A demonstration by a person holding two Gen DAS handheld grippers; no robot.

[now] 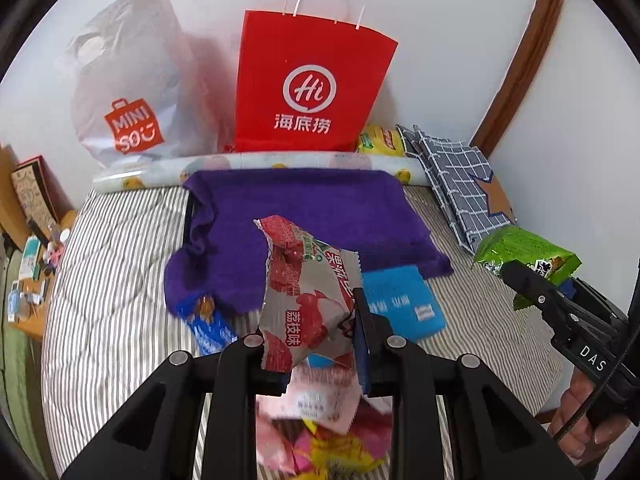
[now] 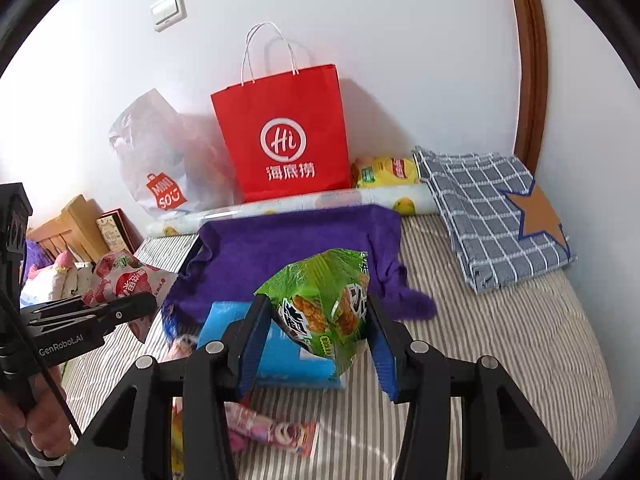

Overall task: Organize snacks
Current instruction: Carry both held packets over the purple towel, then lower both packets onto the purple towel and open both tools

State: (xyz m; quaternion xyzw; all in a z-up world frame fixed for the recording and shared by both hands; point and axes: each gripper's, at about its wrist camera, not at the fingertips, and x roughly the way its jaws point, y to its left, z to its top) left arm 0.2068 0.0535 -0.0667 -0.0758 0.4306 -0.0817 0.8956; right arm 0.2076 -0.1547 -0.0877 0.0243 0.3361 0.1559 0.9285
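Note:
My left gripper (image 1: 310,320) is shut on a red-and-white lychee snack packet (image 1: 304,288), held up above the striped bed. The same packet (image 2: 128,276) shows at the left of the right wrist view, in the left gripper (image 2: 120,312). My right gripper (image 2: 318,304) is shut on a green snack bag (image 2: 324,300), also lifted. In the left wrist view the green bag (image 1: 524,248) and the right gripper (image 1: 532,284) sit at the right edge. A red paper bag (image 1: 312,84) with white handles stands upright against the wall.
A white plastic shopping bag (image 1: 128,92) leans beside the red bag. A purple towel (image 1: 312,208) covers the bed's middle, with a blue pack (image 1: 404,304), a blue packet (image 1: 208,324) and pink and yellow packets (image 1: 320,440) nearer. A checked cloth (image 2: 492,216) and yellow packet (image 2: 384,172) lie right.

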